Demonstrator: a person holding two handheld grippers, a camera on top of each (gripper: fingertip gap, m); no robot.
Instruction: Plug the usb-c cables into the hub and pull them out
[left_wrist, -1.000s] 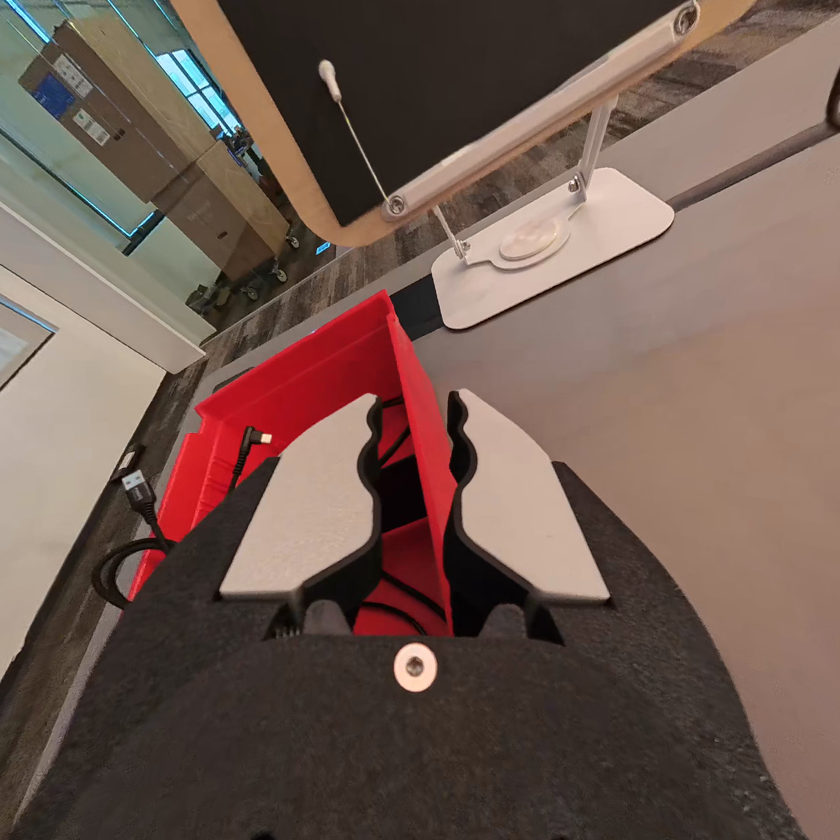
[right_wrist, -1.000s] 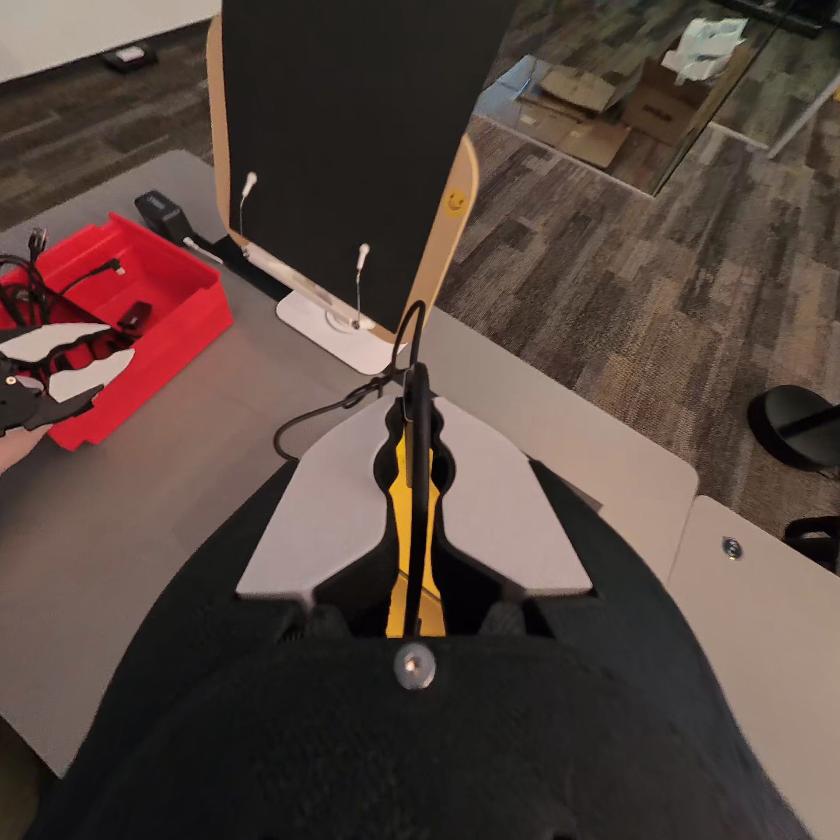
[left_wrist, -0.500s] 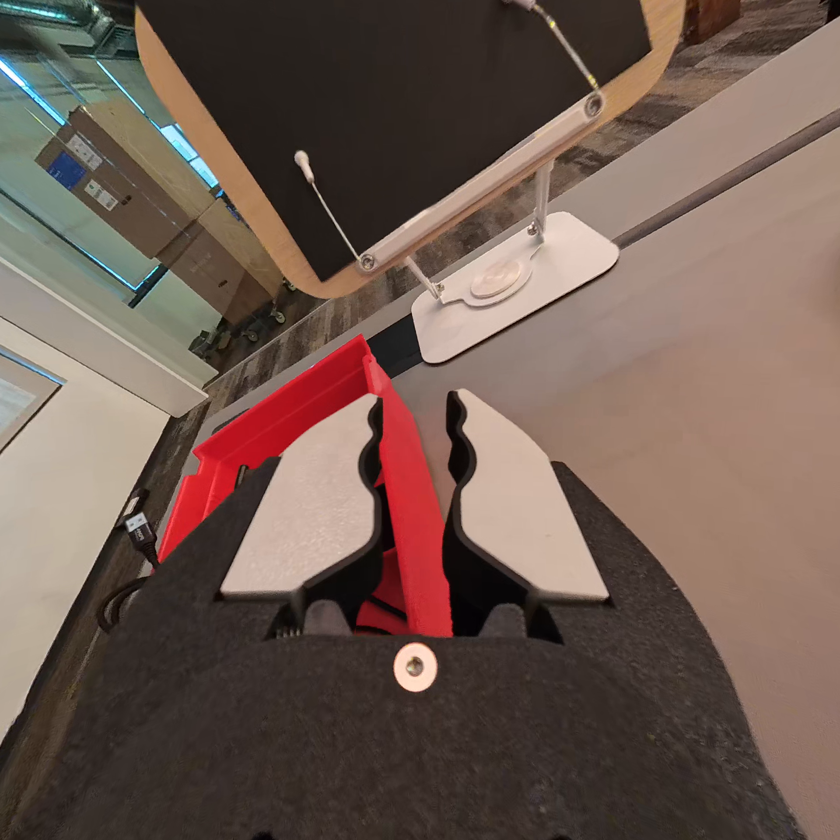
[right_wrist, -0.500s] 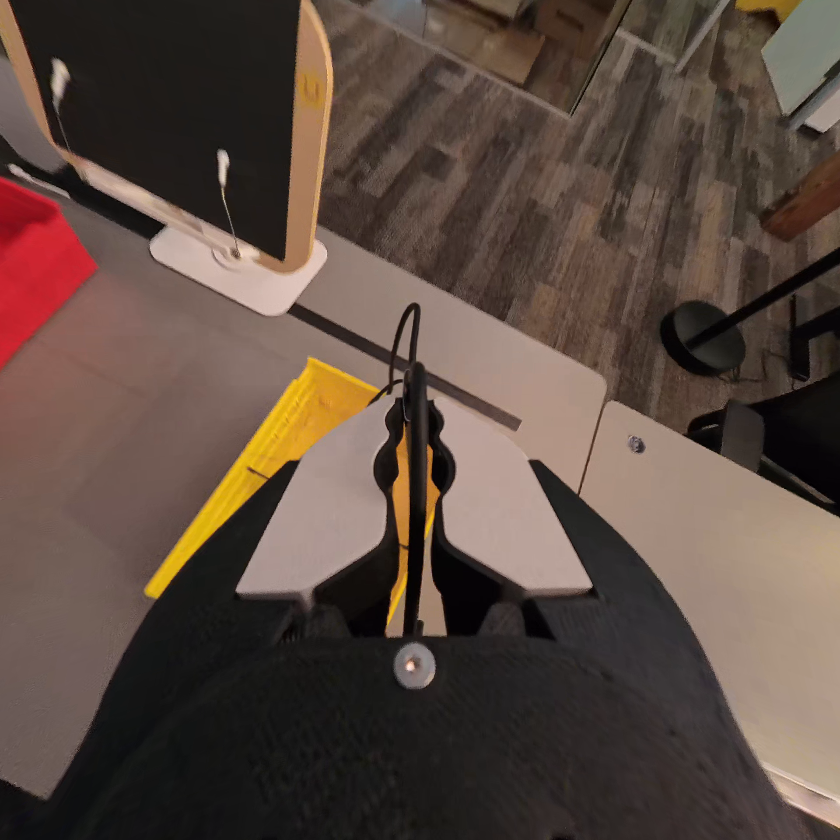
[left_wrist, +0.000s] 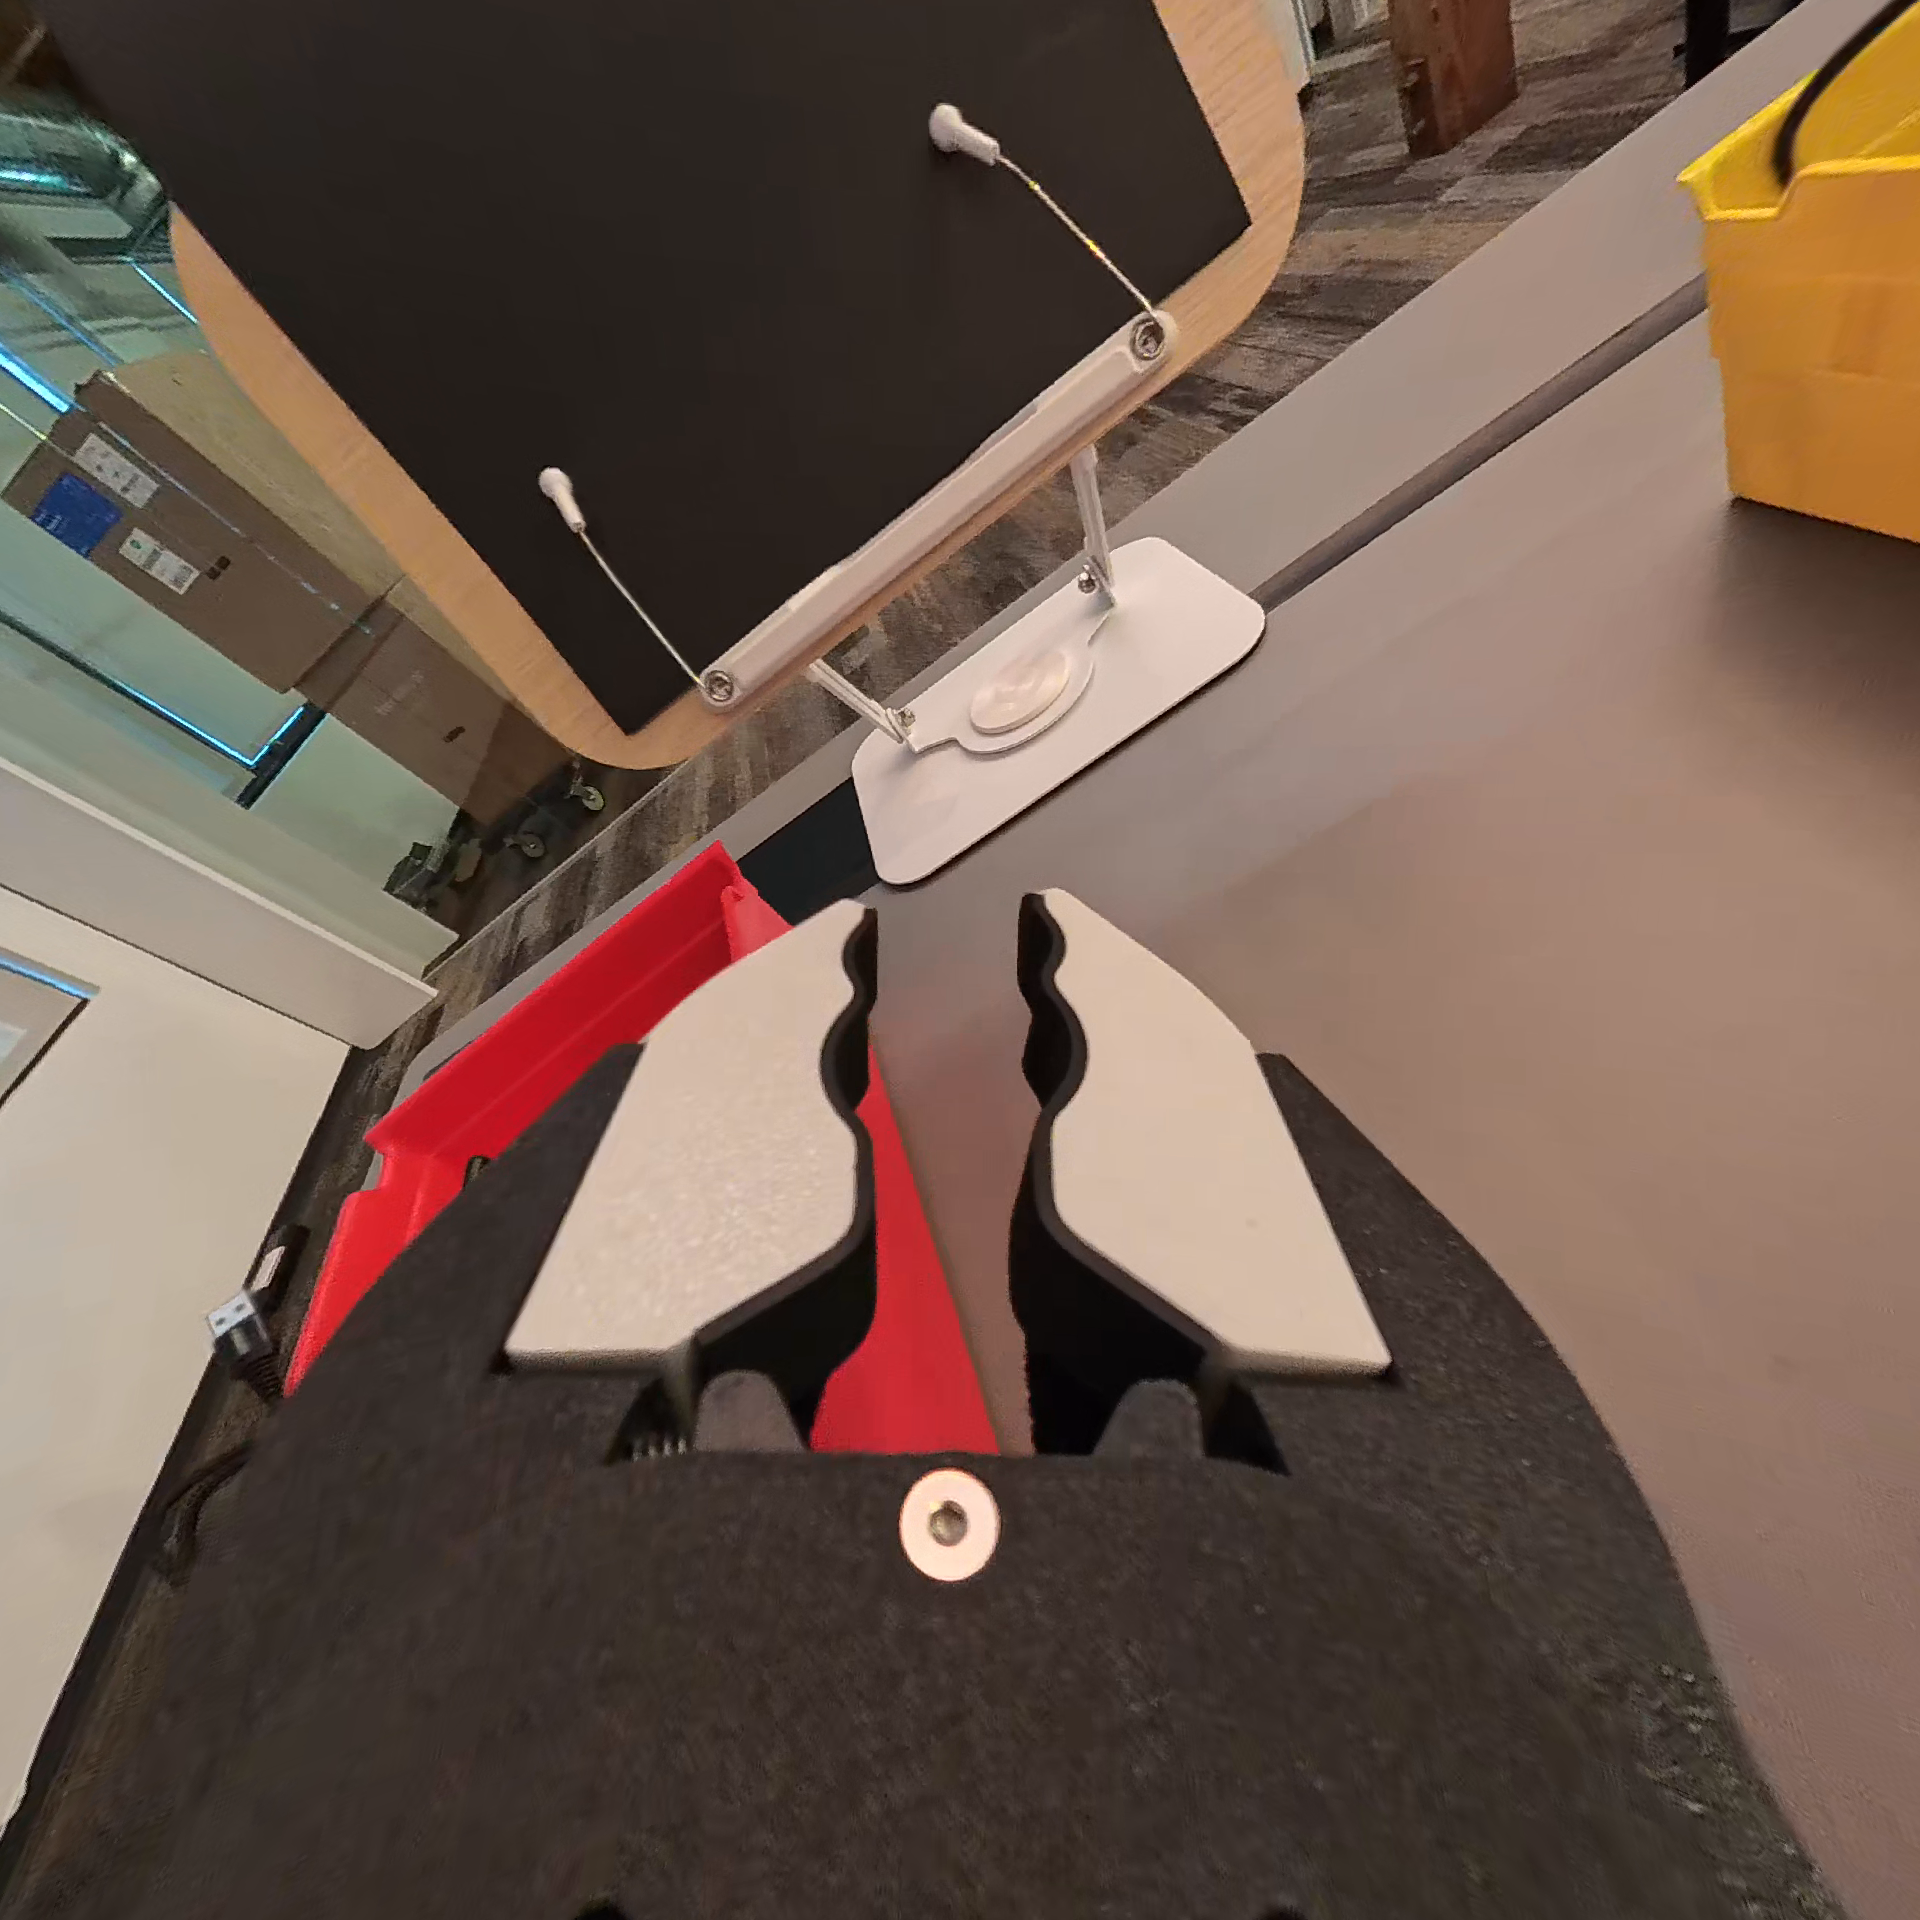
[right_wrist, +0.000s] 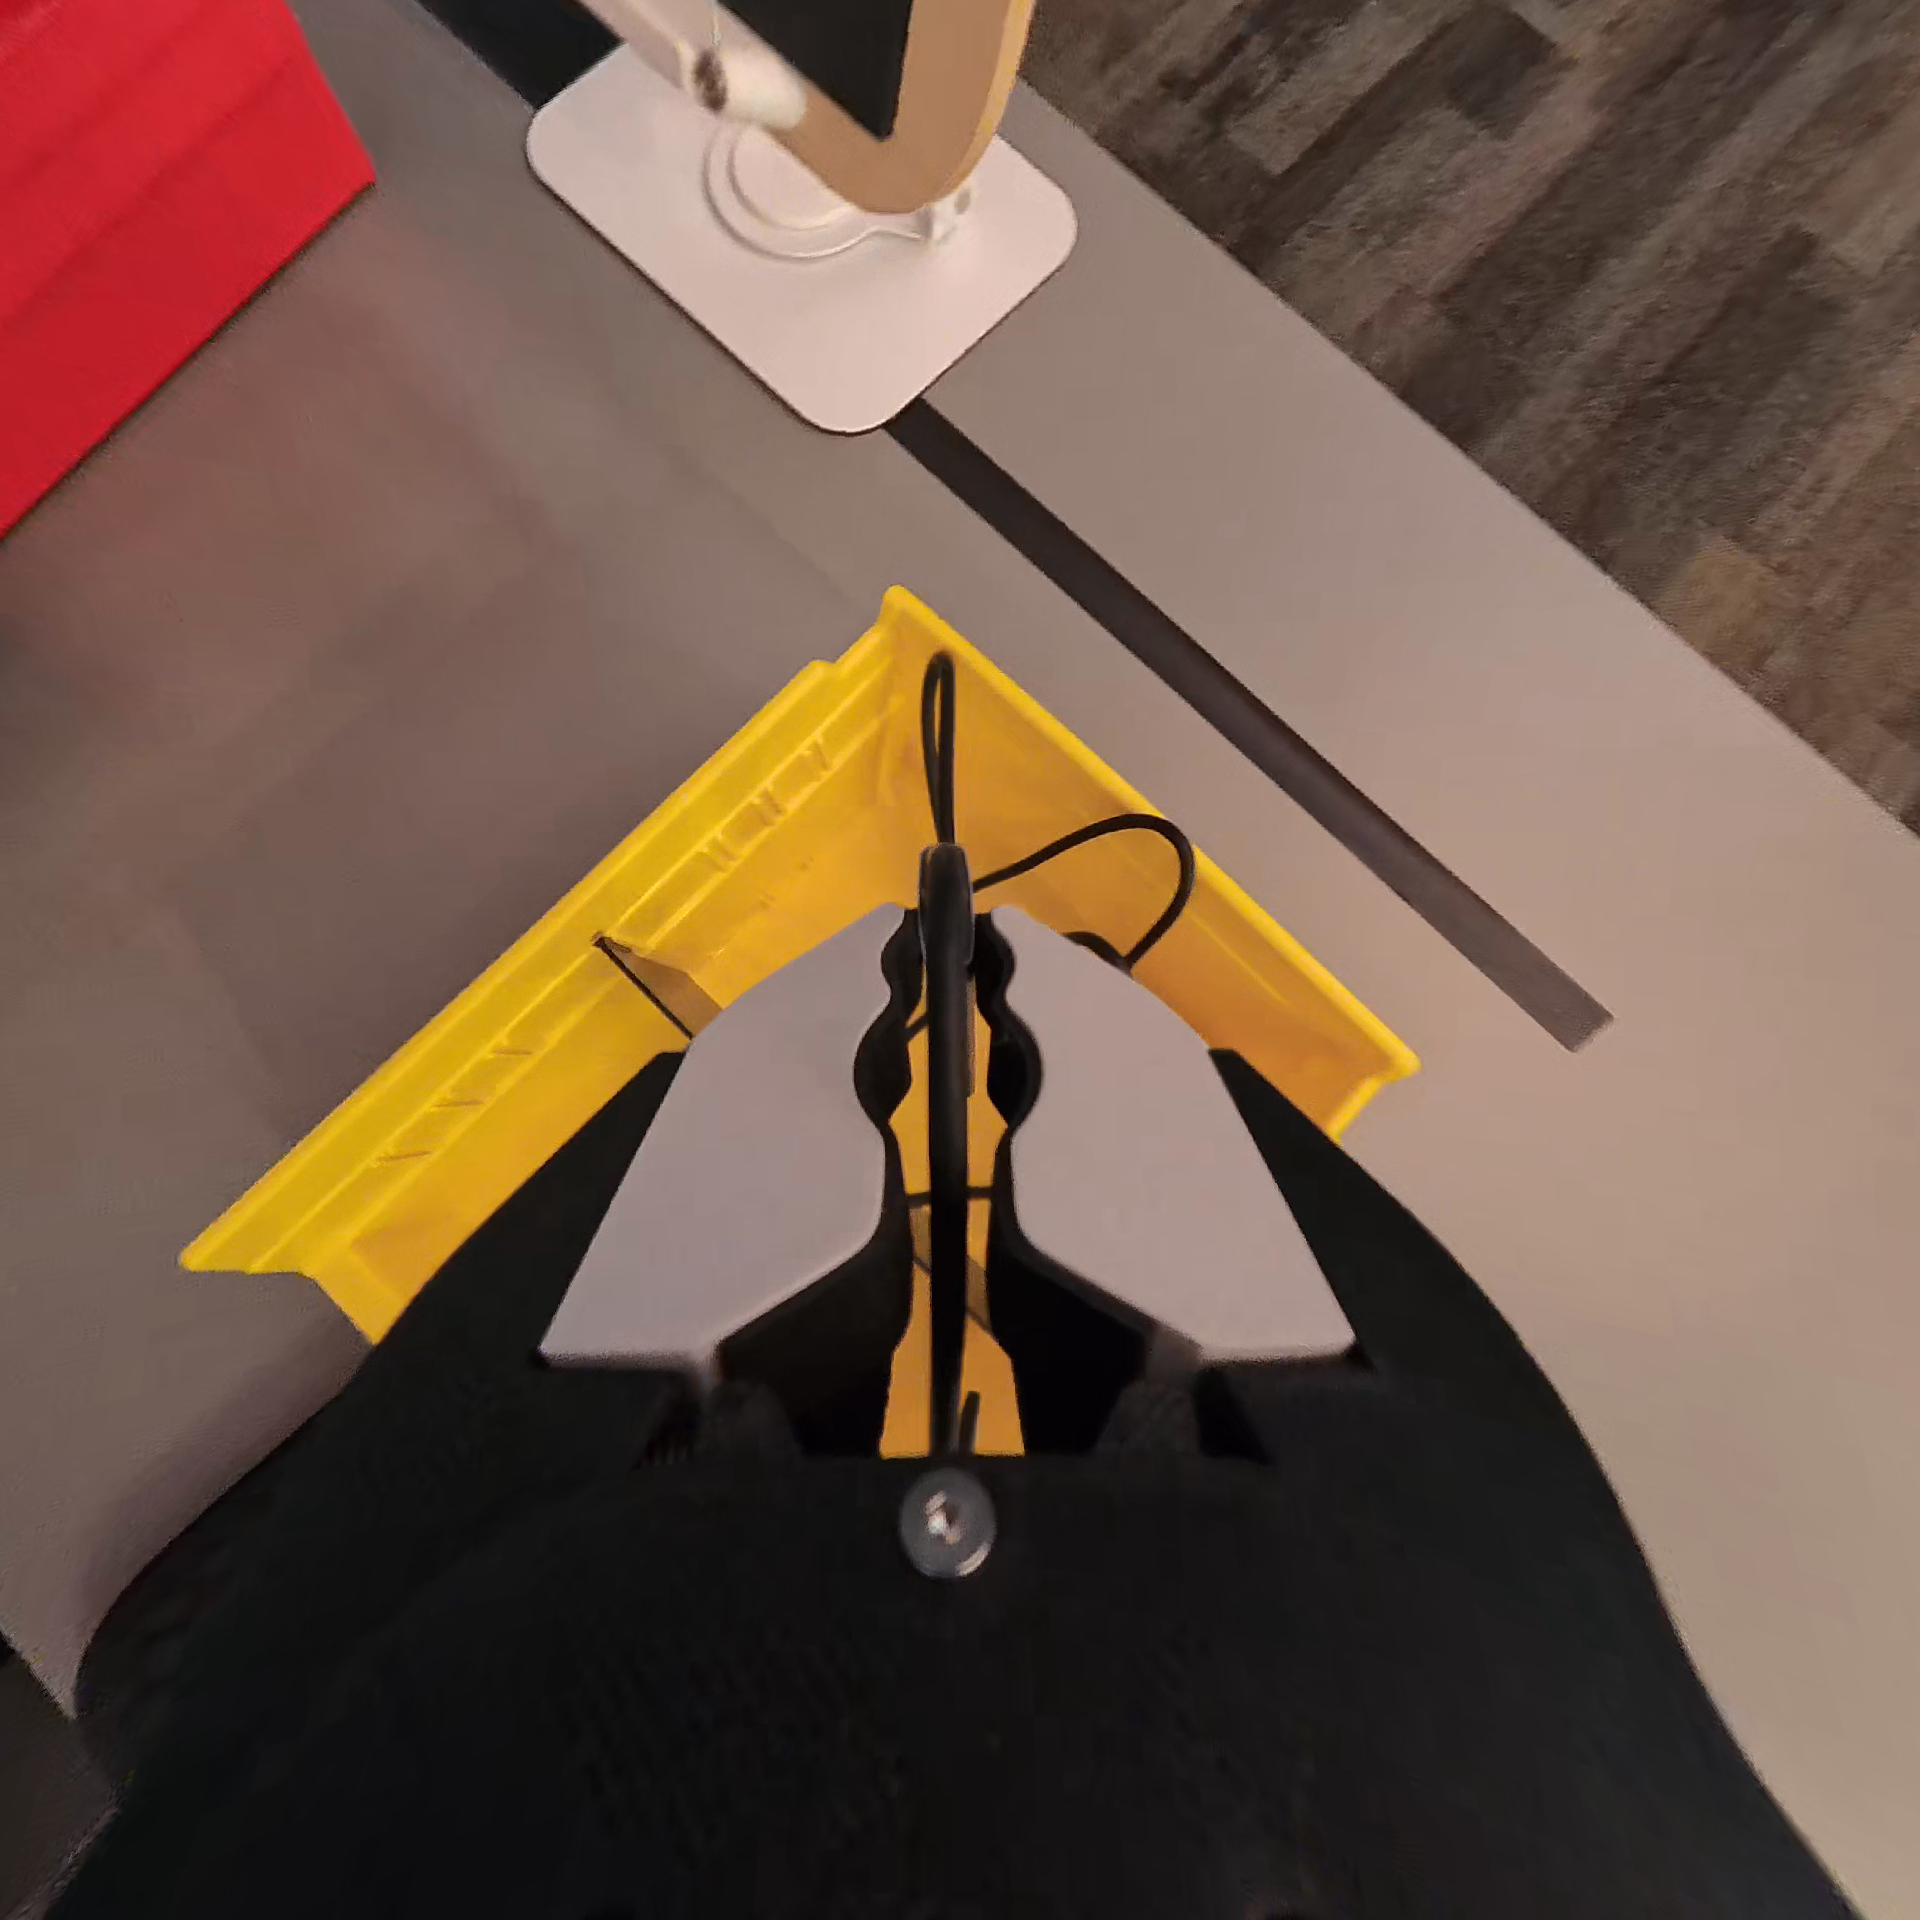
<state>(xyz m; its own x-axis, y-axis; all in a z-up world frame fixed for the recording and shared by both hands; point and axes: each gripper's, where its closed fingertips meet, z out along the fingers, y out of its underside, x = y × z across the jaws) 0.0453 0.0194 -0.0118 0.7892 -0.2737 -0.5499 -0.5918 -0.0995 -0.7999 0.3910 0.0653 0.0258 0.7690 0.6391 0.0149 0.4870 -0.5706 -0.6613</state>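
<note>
Since the earlier frames we have carried our right gripper over the yellow bin, now at frame centre, its fingers clenched on a black cable, probably to drop it there. Our left gripper has left the red bin at lower left; its fingers are apart and hold nothing. We see no hub.

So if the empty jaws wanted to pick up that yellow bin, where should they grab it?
Probably the top rim of the yellow bin, coming down from above. The bin is open-topped with a thin upright wall, so the left gripper, whose jaws are open and empty, could straddle it. Avoid the corner where the black cable held by the right gripper loops.
</note>
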